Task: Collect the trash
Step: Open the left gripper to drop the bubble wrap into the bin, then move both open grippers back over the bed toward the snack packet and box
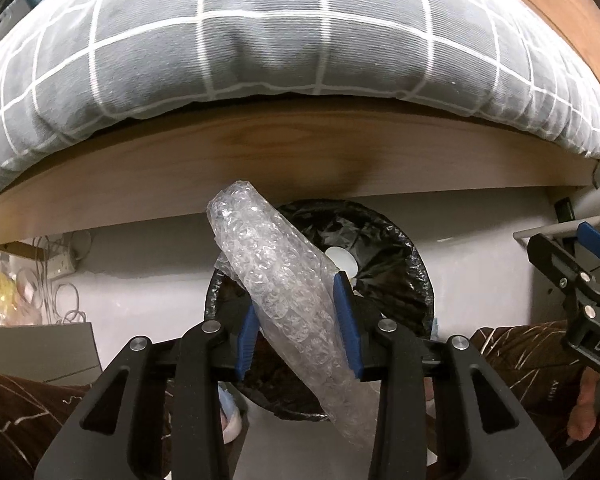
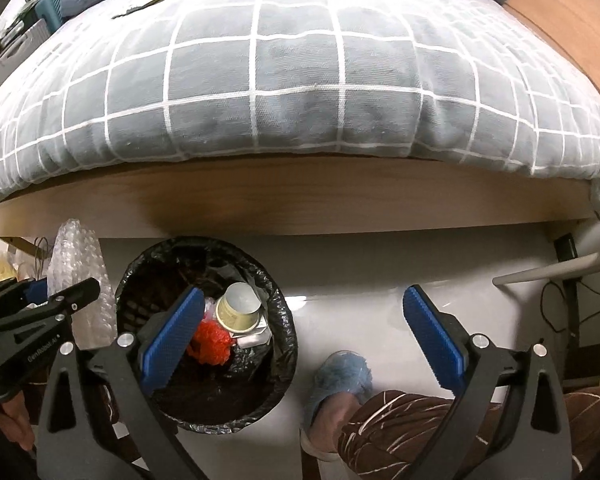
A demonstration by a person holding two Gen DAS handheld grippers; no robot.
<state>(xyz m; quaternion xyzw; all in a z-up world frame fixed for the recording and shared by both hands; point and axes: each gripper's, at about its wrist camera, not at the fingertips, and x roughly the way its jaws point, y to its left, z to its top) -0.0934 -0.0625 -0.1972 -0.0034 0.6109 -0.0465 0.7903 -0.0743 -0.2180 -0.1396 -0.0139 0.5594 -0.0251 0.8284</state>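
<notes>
The left gripper is showing "GenRobot.AI" on its black arm, and the right gripper is showing the letters "DAS" on its body.

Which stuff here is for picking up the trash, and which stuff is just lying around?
For the job:
- bubble wrap, held in the left gripper
- trash bin with a black bag
- paper cup and red wrapper, already inside
- right gripper, open and empty

Just lying around:
- checked quilt
- blue slipper
- cables

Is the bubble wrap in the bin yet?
Not yet. The bubble wrap is clamped in the left hand-held gripper, above the bin.
</notes>
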